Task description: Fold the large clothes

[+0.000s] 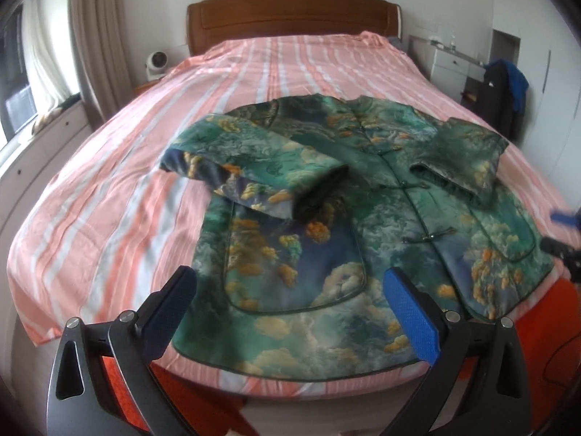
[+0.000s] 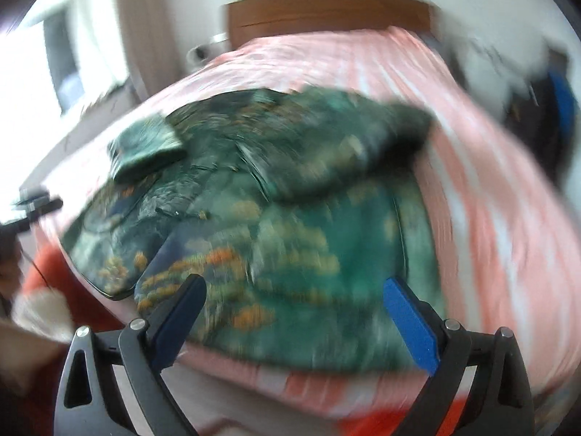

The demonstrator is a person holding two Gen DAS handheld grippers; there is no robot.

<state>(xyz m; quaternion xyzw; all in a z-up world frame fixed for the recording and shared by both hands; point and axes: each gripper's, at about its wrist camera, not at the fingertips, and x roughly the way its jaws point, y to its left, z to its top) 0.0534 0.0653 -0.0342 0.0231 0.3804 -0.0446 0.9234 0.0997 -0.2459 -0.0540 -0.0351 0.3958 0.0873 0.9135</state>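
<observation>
A green patterned jacket [image 1: 363, 218] lies flat near the foot of a pink striped bed [image 1: 254, 72], both sleeves folded across its front. Left gripper [image 1: 290, 305] and right gripper [image 2: 294, 309] hover over its hem, jaws wide, empty (right view blurred).

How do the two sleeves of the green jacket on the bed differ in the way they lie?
In the left wrist view, the left-hand sleeve reaches farther across the jacket; the right-hand sleeve looks shorter.

The left-hand sleeve shows blue fabric with orange patches along its lower edge; the right-hand sleeve looks mostly dark green.

The left-hand sleeve's elbend juts over the striped sheet; the right-hand sleeve stays more over the jacket.

Both are folded inward over the front, cuffs pointing toward the button line.
</observation>
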